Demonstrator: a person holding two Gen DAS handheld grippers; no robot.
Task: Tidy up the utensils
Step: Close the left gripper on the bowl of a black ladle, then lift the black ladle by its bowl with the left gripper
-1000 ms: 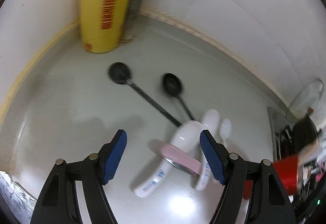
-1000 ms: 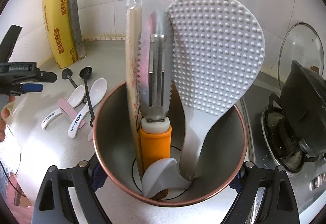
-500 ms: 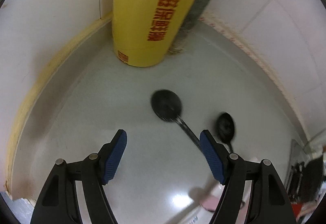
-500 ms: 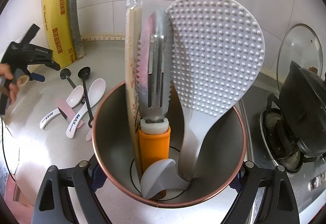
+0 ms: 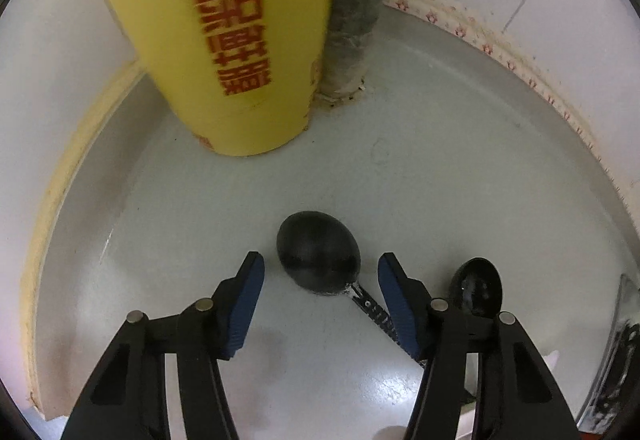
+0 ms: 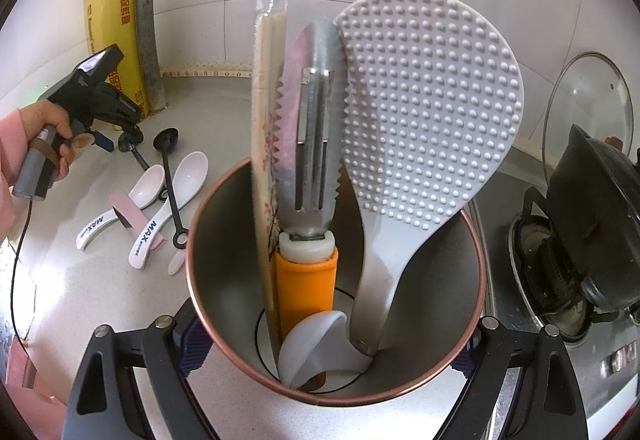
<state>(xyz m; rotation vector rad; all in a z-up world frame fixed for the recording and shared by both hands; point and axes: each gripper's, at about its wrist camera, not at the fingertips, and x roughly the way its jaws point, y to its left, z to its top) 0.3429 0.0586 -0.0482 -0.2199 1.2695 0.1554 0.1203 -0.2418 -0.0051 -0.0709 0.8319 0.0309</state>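
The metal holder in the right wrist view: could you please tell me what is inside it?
Inside the holder: a rice paddle, serrated tongs with an orange handle, wrapped chopsticks, and a white spoon. Their lower ends are partly hidden.

I could read "MAX" in dark letters on the handle of each of two white spoons lying on the counter. The tall yellow roll standing in the corner carried a column of red Chinese characters, too blurred for me to read with confidence. Small Latin lettering ran along its edge, but I could not make it out.
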